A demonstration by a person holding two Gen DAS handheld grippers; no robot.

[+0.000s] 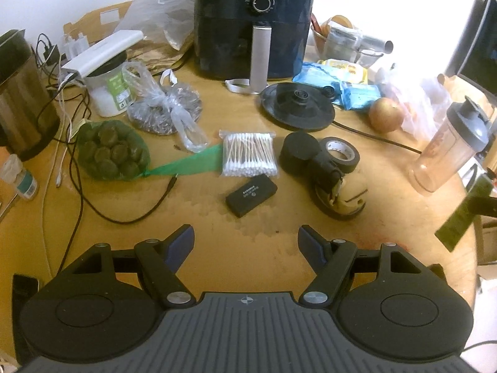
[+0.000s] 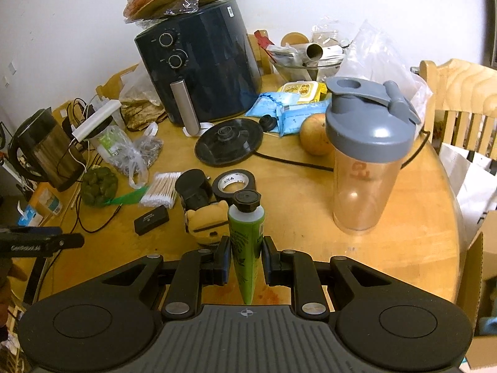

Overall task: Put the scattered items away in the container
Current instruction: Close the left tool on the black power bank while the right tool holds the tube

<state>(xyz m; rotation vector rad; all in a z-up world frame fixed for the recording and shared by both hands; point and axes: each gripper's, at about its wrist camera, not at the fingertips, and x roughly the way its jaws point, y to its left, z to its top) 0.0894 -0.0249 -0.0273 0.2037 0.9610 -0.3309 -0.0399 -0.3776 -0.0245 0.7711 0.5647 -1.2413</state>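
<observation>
The right gripper [image 2: 247, 259] clamps 1 green tube [image 2: 246, 239], the left gripper [image 1: 246, 242] gapes unladen, and swabs [image 1: 248, 154], tape [image 1: 339, 154] and a black box [image 1: 251, 196] lie untidied.

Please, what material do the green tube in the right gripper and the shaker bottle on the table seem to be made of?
The green tube, clamped in the right gripper, looks like soft, matte plastic: its body tapers to a flat crimped end, and it has a black screw cap. The shaker bottle appears to be clear, hard plastic, since the table shows through it; its grey lid looks opaque and smooth.
</observation>
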